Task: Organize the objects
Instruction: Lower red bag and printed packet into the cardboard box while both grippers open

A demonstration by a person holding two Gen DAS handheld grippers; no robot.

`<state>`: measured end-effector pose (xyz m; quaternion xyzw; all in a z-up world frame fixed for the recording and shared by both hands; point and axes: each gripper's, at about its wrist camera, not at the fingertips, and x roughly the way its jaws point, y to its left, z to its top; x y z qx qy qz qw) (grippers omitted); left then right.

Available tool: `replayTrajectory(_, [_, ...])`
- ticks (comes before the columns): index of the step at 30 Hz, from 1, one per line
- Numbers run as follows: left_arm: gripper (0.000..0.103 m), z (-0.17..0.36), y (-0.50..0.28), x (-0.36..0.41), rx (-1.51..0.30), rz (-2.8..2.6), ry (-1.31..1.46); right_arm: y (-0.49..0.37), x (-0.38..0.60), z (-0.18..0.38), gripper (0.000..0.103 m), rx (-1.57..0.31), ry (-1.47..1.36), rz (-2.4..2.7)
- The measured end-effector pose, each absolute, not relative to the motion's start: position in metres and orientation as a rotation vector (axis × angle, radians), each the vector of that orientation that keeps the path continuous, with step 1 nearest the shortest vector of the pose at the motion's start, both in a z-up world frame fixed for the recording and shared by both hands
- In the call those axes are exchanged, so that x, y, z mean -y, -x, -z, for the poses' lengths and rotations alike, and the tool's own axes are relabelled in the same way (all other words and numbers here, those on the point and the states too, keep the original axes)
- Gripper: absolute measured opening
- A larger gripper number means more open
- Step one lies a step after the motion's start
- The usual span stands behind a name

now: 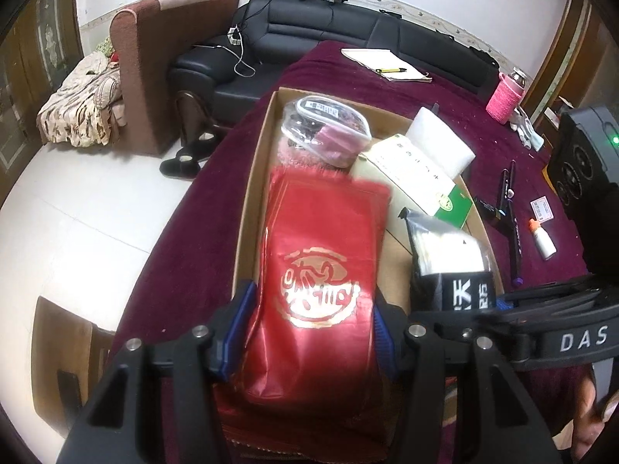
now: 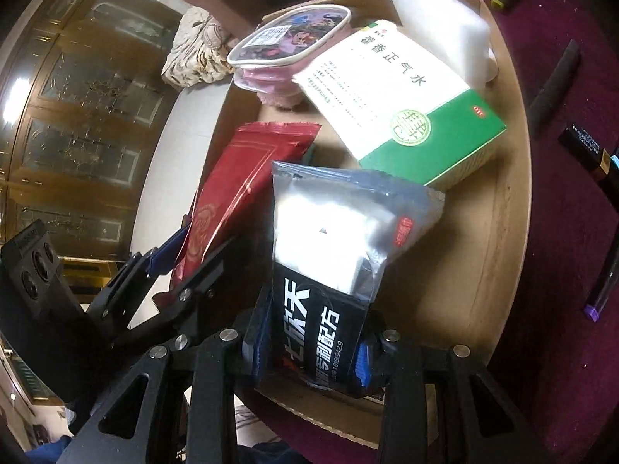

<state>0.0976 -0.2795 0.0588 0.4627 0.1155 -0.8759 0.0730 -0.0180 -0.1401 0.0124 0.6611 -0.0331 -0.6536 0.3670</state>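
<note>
An open cardboard box (image 1: pixel 255 178) (image 2: pixel 514 193) lies on a maroon cloth. My left gripper (image 1: pixel 309 332) is shut on the lower end of a red foil pouch (image 1: pixel 321 255), which slants down into the box's left side. In the right wrist view that red pouch (image 2: pixel 232 197) and the left gripper (image 2: pixel 189 263) show at the left. My right gripper (image 2: pixel 313 344) is shut on a black and silver pouch (image 2: pixel 329 239) (image 1: pixel 448 263), held over the box's near right part. A clear tub (image 2: pixel 286 42), a green and white carton (image 2: pixel 406 104) and a white foam block (image 2: pixel 437 27) lie inside.
Right of the box, several pens (image 1: pixel 510 212), a small white bottle (image 1: pixel 543 239) and a label card lie on the cloth. A notebook (image 1: pixel 387 63) and a pink bottle (image 1: pixel 505 96) sit at the far end. A black sofa (image 1: pixel 329 19) stands behind; slippers on the floor at left.
</note>
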Motion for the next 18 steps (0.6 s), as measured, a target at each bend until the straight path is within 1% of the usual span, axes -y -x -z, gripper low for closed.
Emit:
replayTrajectory(1, [0.054,-0.058,-0.097,0.278,-0.341,2.631,-1.39,0.017,0.141,-0.013,0.042,0.078,-1.701,1.664])
replayTrajectory(2, [0.054,-0.057,-0.097,0.278,-0.343,2.634,-1.392,0.014,0.143,-0.014,0.045,0.065,-1.701,1.66])
replayTrajectory(3, [0.054,-0.057,-0.097,0.279,-0.344,2.637,-1.391,0.014,0.143,-0.016,0.052,0.051,-1.7,1.663])
replayTrajectory(4, [0.054,-0.057,-0.097,0.279,-0.343,2.641,-1.389,0.012,0.144,-0.018,0.053,0.031,-1.697,1.667])
replayTrajectory(6, [0.054,-0.058,-0.096,0.28,-0.334,2.646,-1.392,0.011,0.144,-0.023,0.06,-0.011,-1.685,1.681])
replayTrajectory(8, [0.055,-0.06,-0.097,0.28,-0.336,2.661,-1.383,0.012,0.142,-0.03,0.064,-0.015,-1.665,1.696])
replayTrajectory(11, [0.055,-0.068,-0.1,0.282,-0.342,2.69,-1.349,0.011,0.137,-0.035,0.064,0.015,-1.644,1.718])
replayTrajectory(16, [0.055,-0.079,-0.103,0.283,-0.302,2.705,-1.305,0.014,0.132,-0.041,0.064,0.044,-1.636,1.761])
replayTrajectory(18, [0.055,-0.081,-0.104,0.288,-0.31,2.704,-1.29,0.012,0.13,-0.044,0.062,0.047,-1.631,1.778])
